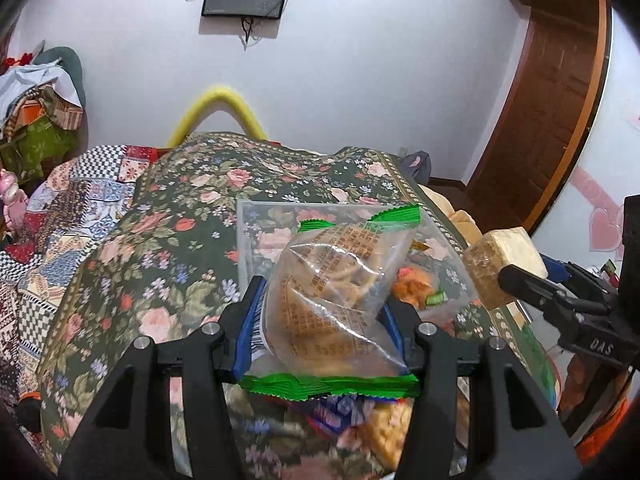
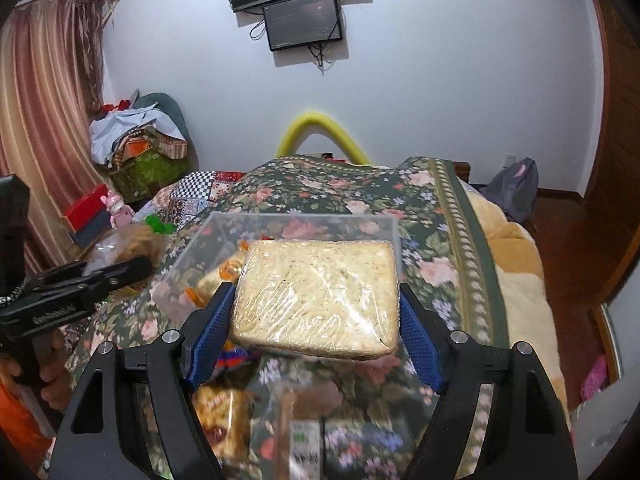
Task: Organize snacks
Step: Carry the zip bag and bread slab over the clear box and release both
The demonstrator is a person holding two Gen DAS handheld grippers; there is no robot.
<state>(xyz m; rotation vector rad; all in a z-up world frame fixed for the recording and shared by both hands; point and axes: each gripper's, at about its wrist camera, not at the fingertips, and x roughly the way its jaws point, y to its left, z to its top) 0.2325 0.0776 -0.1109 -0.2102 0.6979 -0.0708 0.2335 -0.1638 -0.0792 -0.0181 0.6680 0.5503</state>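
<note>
My left gripper (image 1: pixel 322 298) is shut on a clear snack packet with green ends (image 1: pixel 320 320) that holds brown biscuits, lifted above the bed. Behind it a clear plastic box (image 1: pixel 246 240) stands on the floral bedspread, with orange snacks (image 1: pixel 412 284) inside. My right gripper (image 2: pixel 315 290) is shut on a pale, plastic-wrapped block of rice cake (image 2: pixel 320 280), held in front of the same box (image 2: pixel 300 216). In the left wrist view the right gripper (image 1: pixel 532 276) and its block (image 1: pixel 504 256) show at the right edge. The left gripper (image 2: pixel 120 270) appears at the left of the right wrist view.
Several loose snack packets (image 1: pixel 340 412) (image 2: pixel 224 404) lie blurred on the floral bedspread (image 2: pixel 432 240) below the grippers. The bed's edge drops off at the right toward a wooden floor (image 2: pixel 560 240). A pile of clothes (image 2: pixel 136 136) sits far left; screens (image 2: pixel 304 20) hang on the wall.
</note>
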